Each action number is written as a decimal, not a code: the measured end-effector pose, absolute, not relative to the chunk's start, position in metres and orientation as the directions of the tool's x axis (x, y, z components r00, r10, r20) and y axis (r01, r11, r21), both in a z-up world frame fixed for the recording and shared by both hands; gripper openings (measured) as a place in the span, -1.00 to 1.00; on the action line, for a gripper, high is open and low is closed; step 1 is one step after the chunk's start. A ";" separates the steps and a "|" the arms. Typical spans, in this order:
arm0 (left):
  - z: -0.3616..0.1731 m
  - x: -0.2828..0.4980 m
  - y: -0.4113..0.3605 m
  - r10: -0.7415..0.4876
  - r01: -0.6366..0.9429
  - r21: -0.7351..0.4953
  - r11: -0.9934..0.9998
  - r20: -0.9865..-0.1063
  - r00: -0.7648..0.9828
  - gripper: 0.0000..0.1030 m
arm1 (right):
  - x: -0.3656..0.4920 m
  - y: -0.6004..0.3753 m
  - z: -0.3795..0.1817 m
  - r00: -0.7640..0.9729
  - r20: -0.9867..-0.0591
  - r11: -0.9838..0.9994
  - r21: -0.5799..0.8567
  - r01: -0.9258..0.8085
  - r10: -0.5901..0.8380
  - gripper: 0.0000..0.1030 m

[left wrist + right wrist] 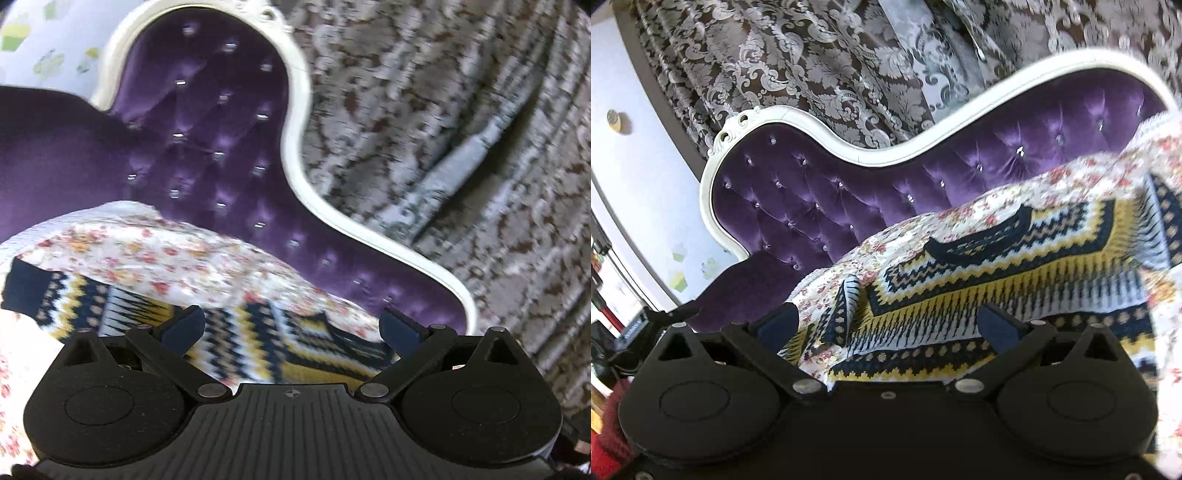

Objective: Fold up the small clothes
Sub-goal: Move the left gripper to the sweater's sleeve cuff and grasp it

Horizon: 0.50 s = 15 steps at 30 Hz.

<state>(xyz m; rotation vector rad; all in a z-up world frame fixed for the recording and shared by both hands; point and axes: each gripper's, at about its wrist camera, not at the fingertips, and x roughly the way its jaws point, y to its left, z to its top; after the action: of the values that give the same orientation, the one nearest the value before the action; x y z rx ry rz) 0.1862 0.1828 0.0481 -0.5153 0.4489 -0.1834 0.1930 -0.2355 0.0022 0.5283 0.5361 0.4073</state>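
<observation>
A small knitted sweater with navy, yellow and white zigzag bands lies spread on a floral bedcover. Its dark neckline faces the headboard. In the left wrist view the sweater lies right under the fingers, a navy cuff at the far left. My left gripper is open just above the sweater, holding nothing. My right gripper is open over the sweater's lower edge, holding nothing. A sleeve lies folded by its left finger.
A purple tufted headboard with a white carved frame stands behind the bed; it also shows in the left wrist view. Patterned brown and silver curtains hang behind it. A pale wall is at the left.
</observation>
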 end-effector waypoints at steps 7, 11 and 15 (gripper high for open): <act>0.014 0.204 0.235 -0.210 -0.052 -0.521 0.852 -0.432 0.877 0.99 | 0.211 -0.239 -0.040 0.747 -0.394 0.743 0.640 -0.195 0.535 0.99; -0.010 0.211 0.257 -0.181 -0.119 -0.528 0.841 -0.480 0.858 0.99 | 0.212 -0.239 -0.048 0.715 -0.410 0.731 0.651 -0.207 0.567 0.99; -0.037 0.220 0.273 -0.161 -0.191 -0.543 0.818 -0.534 0.830 0.98 | 0.215 -0.238 -0.051 0.698 -0.420 0.723 0.660 -0.204 0.580 0.99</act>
<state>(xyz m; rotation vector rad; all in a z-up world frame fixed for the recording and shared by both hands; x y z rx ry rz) 0.2197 0.2730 -0.0366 -0.6232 0.6017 0.0170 0.2145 -0.2382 -0.0514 0.6196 0.6620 0.4691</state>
